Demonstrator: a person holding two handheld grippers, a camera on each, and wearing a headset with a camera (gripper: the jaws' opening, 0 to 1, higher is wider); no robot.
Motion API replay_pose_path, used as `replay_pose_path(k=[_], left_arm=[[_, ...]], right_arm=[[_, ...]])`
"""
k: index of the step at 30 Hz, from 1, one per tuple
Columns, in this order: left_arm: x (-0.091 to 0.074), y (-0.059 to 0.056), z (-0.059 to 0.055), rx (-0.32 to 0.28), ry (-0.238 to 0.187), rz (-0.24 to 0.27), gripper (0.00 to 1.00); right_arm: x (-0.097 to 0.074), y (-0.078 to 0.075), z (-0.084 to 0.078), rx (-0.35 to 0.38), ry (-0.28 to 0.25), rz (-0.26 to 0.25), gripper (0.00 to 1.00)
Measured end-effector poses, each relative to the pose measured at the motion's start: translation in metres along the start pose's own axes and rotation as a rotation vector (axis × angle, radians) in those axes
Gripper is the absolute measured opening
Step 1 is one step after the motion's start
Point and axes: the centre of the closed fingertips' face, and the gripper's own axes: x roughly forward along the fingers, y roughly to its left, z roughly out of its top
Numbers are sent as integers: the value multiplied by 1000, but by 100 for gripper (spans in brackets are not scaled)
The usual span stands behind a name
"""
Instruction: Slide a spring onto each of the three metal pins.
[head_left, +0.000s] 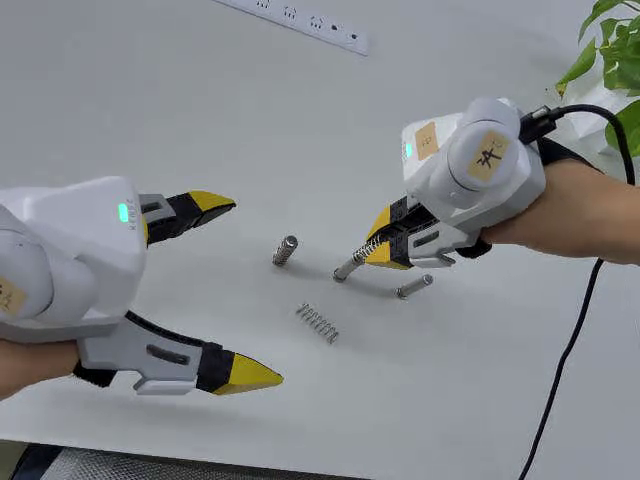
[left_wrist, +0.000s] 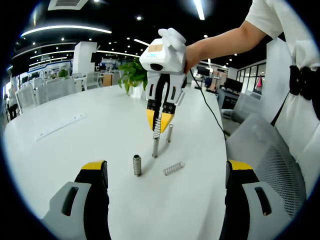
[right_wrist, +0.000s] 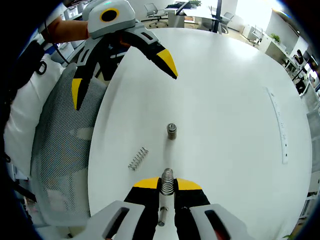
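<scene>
Pinched in right gripper, centre right: spring on 1 pin. Spread wide, lower left: left gripper. Below centre: loose spring.

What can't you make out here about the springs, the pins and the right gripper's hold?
1. Whether the right gripper pinches only the held spring or also the pin inside: its jaws cover the spot in the head view and right gripper view.
2. Whether the upright spring is fully seated: too small in every view.
3. The power strip in full: cut off by the head view's top edge.
</scene>
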Motion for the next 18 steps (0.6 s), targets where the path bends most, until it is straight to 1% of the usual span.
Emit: replay_pose_path(k=[7, 18], left_arm=[[1, 1, 0, -5, -4, -3, 97], [2, 1, -1, -14, -3, -8, 95]], right_arm=[[4, -2, 0, -3, 3, 4, 7], [4, -4, 1, -6, 10, 9, 7]])
